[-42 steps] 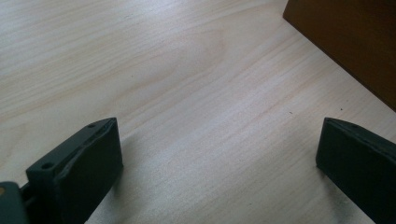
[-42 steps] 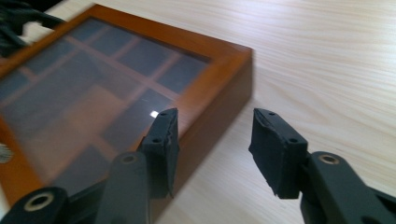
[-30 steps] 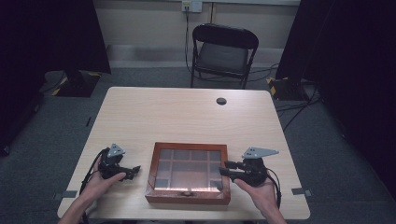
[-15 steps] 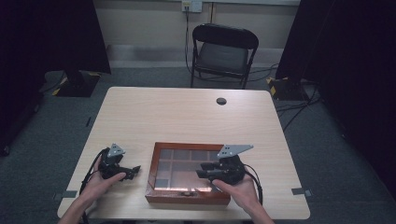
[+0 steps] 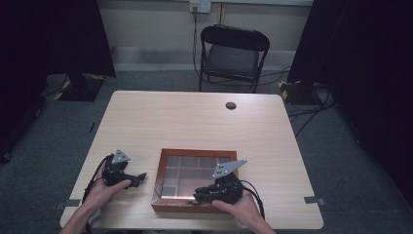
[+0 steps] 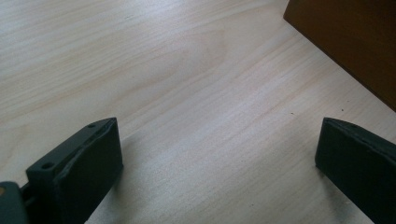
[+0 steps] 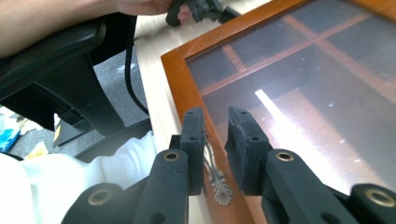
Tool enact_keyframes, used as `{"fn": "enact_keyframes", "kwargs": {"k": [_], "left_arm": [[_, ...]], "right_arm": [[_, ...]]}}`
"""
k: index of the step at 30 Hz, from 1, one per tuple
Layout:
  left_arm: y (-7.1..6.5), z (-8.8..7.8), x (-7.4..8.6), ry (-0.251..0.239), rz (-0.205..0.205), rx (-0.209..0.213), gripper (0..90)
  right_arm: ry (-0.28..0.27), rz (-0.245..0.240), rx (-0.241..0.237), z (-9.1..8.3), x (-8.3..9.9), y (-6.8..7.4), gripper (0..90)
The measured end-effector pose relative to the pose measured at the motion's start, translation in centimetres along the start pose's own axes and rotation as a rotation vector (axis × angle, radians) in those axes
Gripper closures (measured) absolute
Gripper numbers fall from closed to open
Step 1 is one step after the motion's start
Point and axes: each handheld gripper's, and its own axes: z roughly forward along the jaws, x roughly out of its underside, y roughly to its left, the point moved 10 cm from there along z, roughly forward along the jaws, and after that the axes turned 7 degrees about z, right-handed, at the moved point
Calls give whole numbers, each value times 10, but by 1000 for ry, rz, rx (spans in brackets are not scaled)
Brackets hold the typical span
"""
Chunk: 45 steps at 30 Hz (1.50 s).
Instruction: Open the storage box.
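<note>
The left tongs (image 5: 139, 177) rest low on the pale wooden desk (image 5: 195, 122), near the front-left corner, held in the person's left hand (image 5: 104, 187). In the left gripper view its jaws stand wide apart with bare desk surface between them and nothing held. The brown side wall of the wooden box (image 6: 355, 44) shows at the upper right of that view, close to the tongs but not touching them.

At front centre of the desk lies the wooden box (image 5: 163, 161), a flat reddish-brown case with a glass lid (image 5: 195, 173). Wooden dividers under the glass split it into compartments. What they contain cannot be made out.

The right tongs (image 5: 198, 196) are over the front edge of the box, held in the person's right hand (image 5: 238, 207). In the right gripper view the right tongs (image 7: 215, 135) have their jaws close together, with a narrow gap, straddling a small ornate metal handle (image 7: 215, 175) fixed on the lid's front frame. Whether the jaws actually press on it cannot be told.

Further back on the desk is a small dark round spot (image 5: 231, 105). Beyond the desk stands a black folding chair (image 5: 234, 53).
</note>
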Motion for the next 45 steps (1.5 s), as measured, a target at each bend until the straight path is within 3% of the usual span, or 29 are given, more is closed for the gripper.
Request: {"fn": "enact_keyframes", "kwargs": {"k": [19, 26, 29, 40, 42, 43, 45], "left_arm": [[-3, -3, 1, 4, 0, -4, 25], [-1, -6, 1, 7, -8, -14, 86], [-3, -7, -1, -13, -29, 4, 162], [-14, -12, -8, -32, 6, 51, 158], [-17, -15, -12, -45, 13, 75, 159], [-21, -16, -14, -60, -2, 96, 162], [-23, -18, -15, -61, 12, 103, 162]], "right_arm": [[38, -31, -9, 7, 15, 1, 763], [29, -46, -2, 10, 16, 1, 810], [34, -43, -6, 10, 16, 1, 812], [51, -41, -18, 10, 14, 1, 822], [56, -45, -19, 10, 14, 1, 823], [58, -47, -19, 10, 13, 1, 824], [55, -38, -28, 8, 10, 2, 824]]}}
